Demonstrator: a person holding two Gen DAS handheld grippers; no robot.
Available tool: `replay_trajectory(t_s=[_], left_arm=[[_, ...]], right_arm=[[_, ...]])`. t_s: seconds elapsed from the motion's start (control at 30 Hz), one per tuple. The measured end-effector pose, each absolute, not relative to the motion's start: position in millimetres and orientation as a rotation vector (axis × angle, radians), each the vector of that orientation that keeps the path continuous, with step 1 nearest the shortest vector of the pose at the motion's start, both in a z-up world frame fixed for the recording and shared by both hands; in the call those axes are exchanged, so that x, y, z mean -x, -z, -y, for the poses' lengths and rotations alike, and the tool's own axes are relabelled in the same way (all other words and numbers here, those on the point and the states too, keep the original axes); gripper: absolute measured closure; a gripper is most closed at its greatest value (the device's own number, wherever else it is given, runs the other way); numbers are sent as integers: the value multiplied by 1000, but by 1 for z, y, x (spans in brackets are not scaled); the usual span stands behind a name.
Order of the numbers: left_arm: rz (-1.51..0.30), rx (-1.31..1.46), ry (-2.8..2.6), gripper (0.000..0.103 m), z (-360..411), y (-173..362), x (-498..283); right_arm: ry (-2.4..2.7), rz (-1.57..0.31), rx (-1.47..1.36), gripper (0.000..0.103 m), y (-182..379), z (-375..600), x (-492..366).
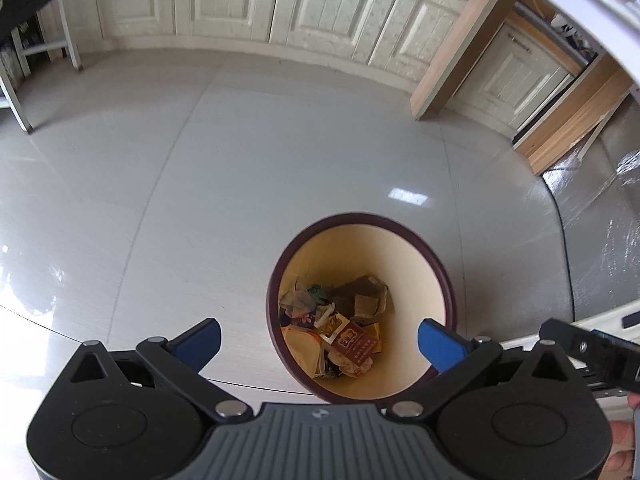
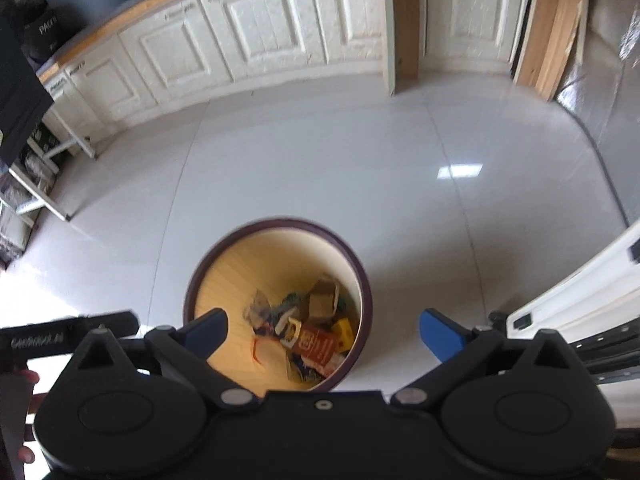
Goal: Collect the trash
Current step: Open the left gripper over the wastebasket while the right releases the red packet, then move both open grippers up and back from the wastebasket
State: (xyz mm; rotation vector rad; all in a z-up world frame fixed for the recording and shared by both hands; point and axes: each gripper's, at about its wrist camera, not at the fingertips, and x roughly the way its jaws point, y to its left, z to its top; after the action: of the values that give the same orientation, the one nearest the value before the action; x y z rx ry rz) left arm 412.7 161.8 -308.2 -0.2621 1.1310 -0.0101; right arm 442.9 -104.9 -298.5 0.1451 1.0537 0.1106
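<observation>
Both grippers, left gripper point(image 1: 319, 338) and right gripper point(image 2: 324, 330), wide open, empty; trash bin point(image 1: 440, 268) directly below and ahead, trash point(image 1: 340, 328) at bottom.

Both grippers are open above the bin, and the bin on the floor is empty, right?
Not quite. The bin is not empty: it holds trash, including a red carton and crumpled wrappers, as the left wrist view shows. The rest holds: the left gripper and right gripper are both open above it, gripping nothing.
</observation>
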Motion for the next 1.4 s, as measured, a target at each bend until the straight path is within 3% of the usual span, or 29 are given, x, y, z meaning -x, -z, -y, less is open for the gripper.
replay_trajectory(t_s=[1.0,1.4], left_arm=[[-808,159,7,0,-138,61,-236],[-720,123,16,0,-115,2,-175]], right_arm=[[-143,-739,-87,0,63,117,-275],[-151,-674,4,0,0,141,-212]])
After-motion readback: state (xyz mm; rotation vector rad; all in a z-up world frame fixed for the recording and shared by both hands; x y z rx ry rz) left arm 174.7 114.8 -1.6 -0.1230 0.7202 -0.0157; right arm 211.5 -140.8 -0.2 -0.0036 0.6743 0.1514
